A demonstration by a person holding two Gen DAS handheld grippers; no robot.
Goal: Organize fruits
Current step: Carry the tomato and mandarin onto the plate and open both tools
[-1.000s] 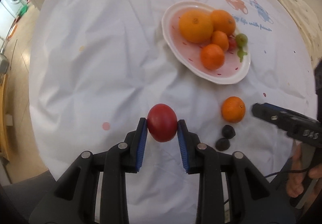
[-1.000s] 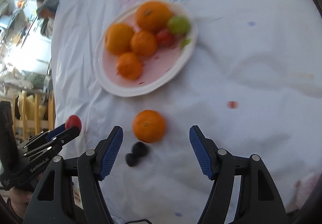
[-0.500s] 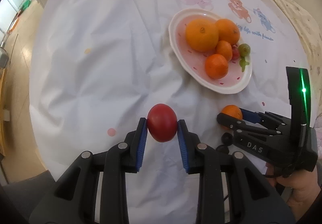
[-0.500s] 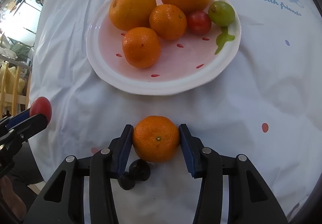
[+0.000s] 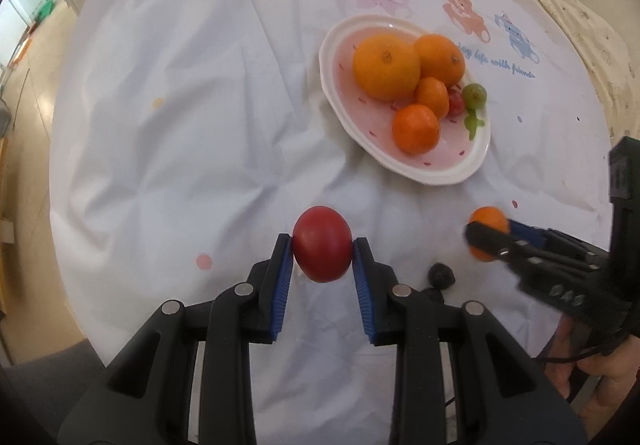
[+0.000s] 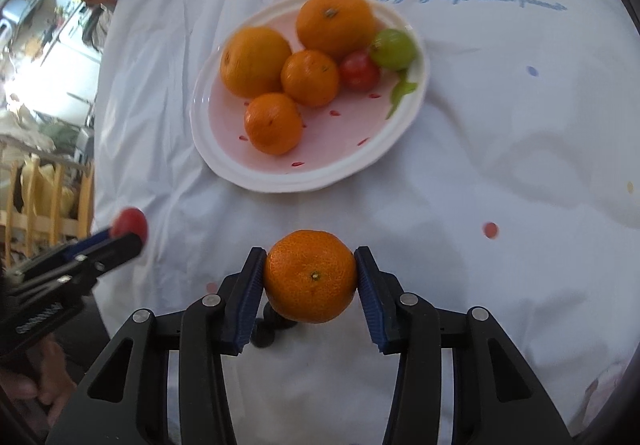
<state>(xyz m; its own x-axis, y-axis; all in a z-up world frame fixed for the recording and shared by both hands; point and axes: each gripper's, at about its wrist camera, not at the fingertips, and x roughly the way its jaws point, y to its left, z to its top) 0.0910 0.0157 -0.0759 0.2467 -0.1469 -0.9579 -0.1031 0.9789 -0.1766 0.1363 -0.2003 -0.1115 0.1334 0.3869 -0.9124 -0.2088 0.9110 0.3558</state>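
My left gripper (image 5: 322, 245) is shut on a red tomato (image 5: 322, 249) and holds it above the white cloth. In the right wrist view the same tomato (image 6: 130, 221) shows at the left edge. My right gripper (image 6: 310, 265) is shut on a tangerine (image 6: 310, 277), its blue pads pressing both sides. From the left wrist view that tangerine (image 5: 486, 217) sits at the right gripper's tips, low on the right. Ahead stands a white and pink plate (image 6: 304, 185) with several oranges, a small red tomato (image 6: 359, 71) and a green fruit (image 6: 393, 48).
Two small dark fruits (image 6: 264, 335) lie on the cloth just under the tangerine; one dark fruit (image 5: 441, 275) shows between the grippers. The white printed cloth (image 5: 180, 125) lies crumpled. A person's hand (image 5: 600, 385) holds the right gripper. Floor and furniture lie beyond the table's left edge.
My right gripper, open a second ago, came down around the tangerine and shut on it. The left gripper has kept still with the tomato.
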